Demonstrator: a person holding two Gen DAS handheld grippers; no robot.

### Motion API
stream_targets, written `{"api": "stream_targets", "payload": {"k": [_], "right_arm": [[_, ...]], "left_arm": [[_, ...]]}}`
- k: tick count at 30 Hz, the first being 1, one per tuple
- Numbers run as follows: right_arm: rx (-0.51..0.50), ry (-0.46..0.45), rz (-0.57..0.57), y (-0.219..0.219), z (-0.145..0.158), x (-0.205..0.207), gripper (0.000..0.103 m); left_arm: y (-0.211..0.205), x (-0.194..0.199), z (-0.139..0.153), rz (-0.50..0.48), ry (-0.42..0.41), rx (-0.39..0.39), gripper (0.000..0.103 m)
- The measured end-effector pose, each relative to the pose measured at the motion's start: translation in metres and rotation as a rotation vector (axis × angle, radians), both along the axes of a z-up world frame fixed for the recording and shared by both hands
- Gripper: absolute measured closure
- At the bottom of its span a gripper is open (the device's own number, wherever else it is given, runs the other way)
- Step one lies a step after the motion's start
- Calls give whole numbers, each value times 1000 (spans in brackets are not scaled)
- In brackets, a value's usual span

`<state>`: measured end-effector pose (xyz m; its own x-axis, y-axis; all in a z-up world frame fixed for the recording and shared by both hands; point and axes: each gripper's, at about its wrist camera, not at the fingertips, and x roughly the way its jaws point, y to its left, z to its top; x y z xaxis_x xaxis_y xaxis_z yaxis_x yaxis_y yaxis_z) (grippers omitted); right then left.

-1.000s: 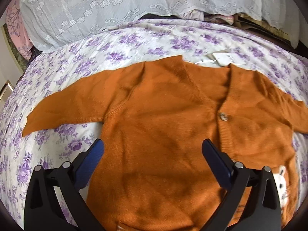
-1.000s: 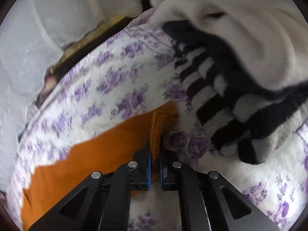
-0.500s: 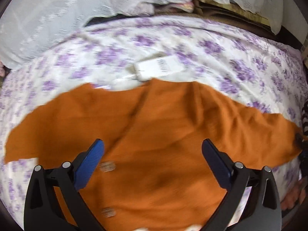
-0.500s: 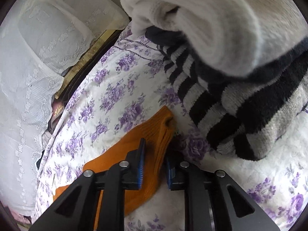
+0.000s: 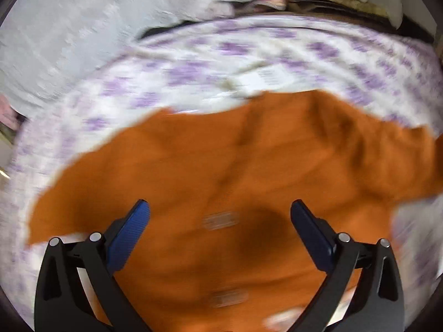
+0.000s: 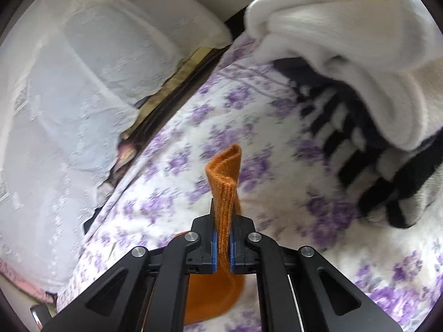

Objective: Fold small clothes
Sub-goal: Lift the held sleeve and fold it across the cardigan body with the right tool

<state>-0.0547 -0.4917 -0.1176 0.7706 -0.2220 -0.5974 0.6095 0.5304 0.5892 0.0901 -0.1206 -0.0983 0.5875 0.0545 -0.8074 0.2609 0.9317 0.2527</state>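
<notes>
An orange knit cardigan lies spread on a bedsheet with purple flowers. The left wrist view is blurred by motion. My left gripper is open and empty, hovering over the cardigan's buttoned front, with a white paper tag beyond the collar. My right gripper is shut on the cuff of the cardigan's sleeve, which stands up between the pads, lifted off the sheet.
A pile of white and black-striped fluffy clothes lies close on the right of the right gripper. White lace bedding is heaped along the far side, also in the left wrist view.
My right gripper opened slightly, then shut on the sleeve cuff and lifted it off the sheet. My left gripper swung across the cardigan, staying open.
</notes>
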Motion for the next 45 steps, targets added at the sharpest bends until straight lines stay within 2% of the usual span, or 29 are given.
{"api": "stream_targets", "payload": {"k": [2, 4, 7, 10, 11, 13, 14, 16, 17, 25, 32, 41, 45], "right_arm": [[24, -14, 39, 3, 0, 5, 97], [40, -25, 72, 8, 2, 7, 97], [18, -28, 111, 21, 7, 11, 97], [-12, -30, 145, 36, 17, 11, 97], [-18, -36, 157, 42, 21, 10, 97], [-42, -43, 178, 52, 29, 10, 97], [-60, -45, 190, 58, 35, 12, 97], [-82, -48, 208, 70, 44, 17, 97], [-89, -49, 219, 76, 48, 21, 97], [-112, -70, 321, 133, 78, 62, 97], [-138, -81, 415, 189, 92, 93, 97], [-138, -58, 531, 253, 89, 122, 97], [-147, -40, 570, 276, 84, 130, 97]], "left_arm": [[39, 1, 0, 48, -41, 78, 4], [78, 3, -2, 100, -55, 97, 4], [140, 11, -11, 181, -35, 23, 4], [187, 19, -33, 251, 4, -132, 4], [193, 22, -32, 267, 23, -183, 4], [187, 22, -24, 243, -9, -173, 4], [182, 23, -25, 227, -16, -144, 4], [175, 28, -32, 213, -2, -91, 4], [175, 26, -31, 209, -6, -93, 4], [201, 28, -23, 241, 34, -231, 4], [198, 27, -23, 242, 24, -200, 4], [202, 29, -18, 246, 15, -239, 4], [215, 29, -5, 277, -34, -285, 4]]}}
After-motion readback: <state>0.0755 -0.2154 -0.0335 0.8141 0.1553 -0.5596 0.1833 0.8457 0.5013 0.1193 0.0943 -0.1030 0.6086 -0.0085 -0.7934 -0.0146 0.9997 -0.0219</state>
